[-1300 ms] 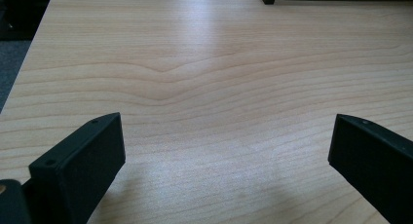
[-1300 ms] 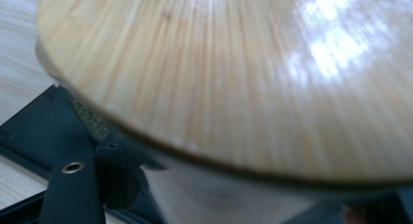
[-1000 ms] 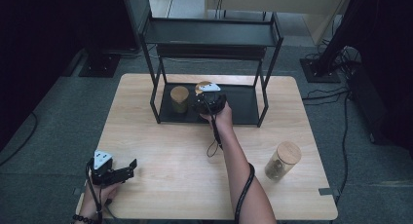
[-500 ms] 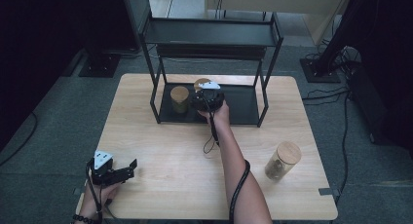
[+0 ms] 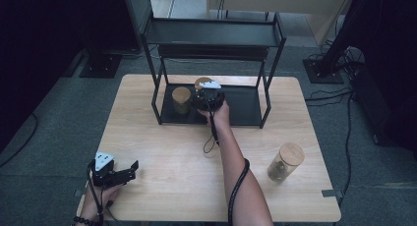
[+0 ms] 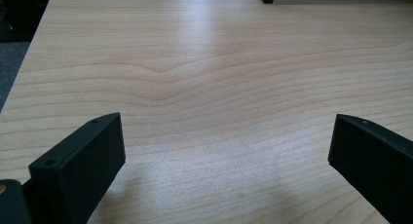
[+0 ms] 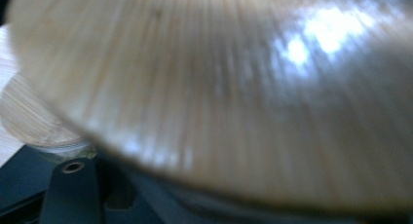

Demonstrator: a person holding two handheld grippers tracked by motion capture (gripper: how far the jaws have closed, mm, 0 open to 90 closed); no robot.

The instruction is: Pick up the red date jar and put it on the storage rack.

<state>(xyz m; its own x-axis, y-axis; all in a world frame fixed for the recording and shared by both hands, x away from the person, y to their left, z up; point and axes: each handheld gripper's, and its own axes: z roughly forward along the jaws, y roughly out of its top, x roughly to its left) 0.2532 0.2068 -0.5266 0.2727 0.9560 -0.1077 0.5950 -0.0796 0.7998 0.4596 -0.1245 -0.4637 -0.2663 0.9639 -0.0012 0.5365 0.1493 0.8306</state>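
Pale wooden worktop [image 5: 172, 152] on grey carpet [image 5: 59, 137], darkness all round. Nearest, at the front left corner: left tongs [image 5: 130, 171] in a hand, low over the wood, jaws spread wide with nothing but bare grain between them [image 6: 226, 151]. Off to the near right, well apart from both hands: a third jar [image 5: 284, 162] with a wooden lid, tilted in the high view, alone on the worktop. Up the middle, a bare forearm with a cable looped round it, reaching to the black metal rack [image 5: 211, 34] at the far edge. On its lower shelf [image 5: 243, 105], right tongs [image 5: 206, 96] at a wood-lidded jar [image 5: 202, 82], jaws just now opening, standing narrow. Lid of that jar looming huge and blurred right above the jaws in the right gripper view [image 7: 234, 87]; impossible to tell whether the pads touch the glass. Just beside it on the same shelf, upright: a second jar [image 5: 181, 99], also wood-lidded. Farther back, cables and stand feet on the carpet.
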